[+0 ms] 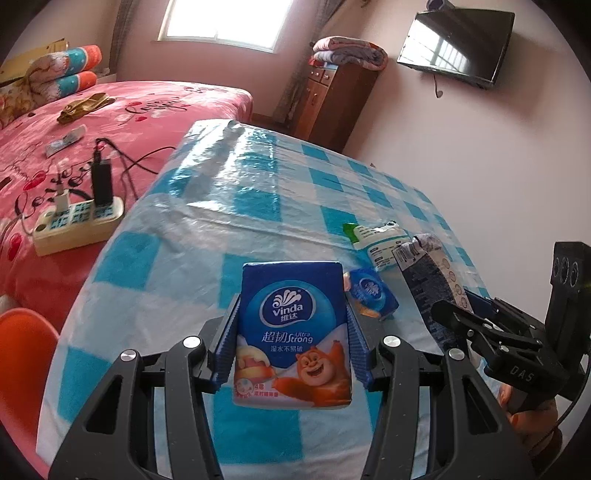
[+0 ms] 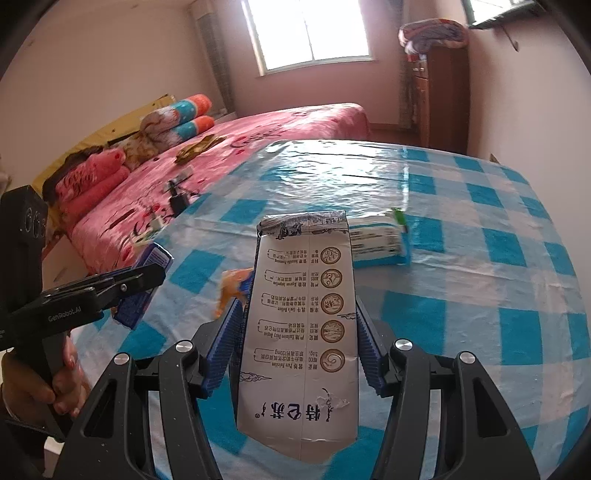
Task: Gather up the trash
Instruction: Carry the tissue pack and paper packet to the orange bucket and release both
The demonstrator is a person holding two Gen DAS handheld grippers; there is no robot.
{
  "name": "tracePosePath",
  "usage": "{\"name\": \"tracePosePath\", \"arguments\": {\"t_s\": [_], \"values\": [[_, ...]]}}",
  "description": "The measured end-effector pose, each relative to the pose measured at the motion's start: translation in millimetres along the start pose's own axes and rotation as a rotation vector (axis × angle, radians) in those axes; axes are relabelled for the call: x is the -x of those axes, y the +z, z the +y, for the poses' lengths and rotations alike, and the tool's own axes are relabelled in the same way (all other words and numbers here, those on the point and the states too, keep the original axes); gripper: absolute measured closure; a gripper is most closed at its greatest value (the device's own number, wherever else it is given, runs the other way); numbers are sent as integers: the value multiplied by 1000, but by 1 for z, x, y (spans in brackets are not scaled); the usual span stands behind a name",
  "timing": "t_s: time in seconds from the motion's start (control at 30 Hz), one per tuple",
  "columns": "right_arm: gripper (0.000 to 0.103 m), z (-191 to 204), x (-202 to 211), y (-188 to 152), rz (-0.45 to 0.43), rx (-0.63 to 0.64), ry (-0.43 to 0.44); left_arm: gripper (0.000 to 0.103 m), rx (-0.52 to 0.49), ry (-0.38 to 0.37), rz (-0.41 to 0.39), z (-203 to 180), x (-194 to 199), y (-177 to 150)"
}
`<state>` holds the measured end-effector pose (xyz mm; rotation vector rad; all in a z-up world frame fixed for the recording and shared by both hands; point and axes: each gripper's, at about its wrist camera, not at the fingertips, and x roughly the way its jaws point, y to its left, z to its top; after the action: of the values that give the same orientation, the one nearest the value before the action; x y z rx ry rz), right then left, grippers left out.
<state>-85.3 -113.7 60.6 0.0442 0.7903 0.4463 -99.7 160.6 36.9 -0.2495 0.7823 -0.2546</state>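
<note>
The tissue pack (image 1: 293,332), blue with a cartoon bear, is sitting clamped between the ribbed blue pads of the left gripper (image 1: 291,339) and is being held clear above the near edge of the surface (image 1: 236,206). The milk carton (image 2: 301,332), white and flattened with its printed panel facing up, is being grasped in the same way by the right gripper (image 2: 295,347), just beside the left one. Both hands are therefore loaded, and the step in hand appears to be carrying two collected items away for disposal; no bin is showing in either view, so the next move is likely calling for locating a receptacle and holding both grips firm until the items are over it. Two pieces are remaining on the surface: a small blue packet (image 1: 371,291) near the near edge, and a white wrapper with a green tab (image 1: 376,240) toward the right edge. The surface is wearing a glossy blue-and-white checked cover. Beyond its left edge, a bed with a pink spread (image 1: 122,122) is carrying a power strip (image 1: 77,221) with a charger plugged in. A window (image 1: 225,22), a wooden cabinet (image 1: 332,99) and a wall-mounted television (image 1: 458,48) are lining the far walls.
</note>
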Motion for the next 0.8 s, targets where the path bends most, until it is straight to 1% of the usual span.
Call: {"name": "tracePosePath", "arguments": {"t_s": [0.2, 0.33, 0.5, 0.63, 0.8], "values": [[44, 33, -4, -1, 34, 53, 55, 50, 33, 14, -31, 21, 22, -18], [44, 59, -9, 1, 57, 92, 96, 50, 46, 50, -55, 36, 39, -25], [44, 93, -15, 7, 88, 133, 166, 50, 95, 86, -87, 63, 62, -33], [44, 130, -21, 14, 114, 190, 241, 50, 147, 137, -105, 91, 81, -43], [44, 172, -31, 19, 143, 267, 314, 50, 226, 210, -115, 129, 100, -59]]}}
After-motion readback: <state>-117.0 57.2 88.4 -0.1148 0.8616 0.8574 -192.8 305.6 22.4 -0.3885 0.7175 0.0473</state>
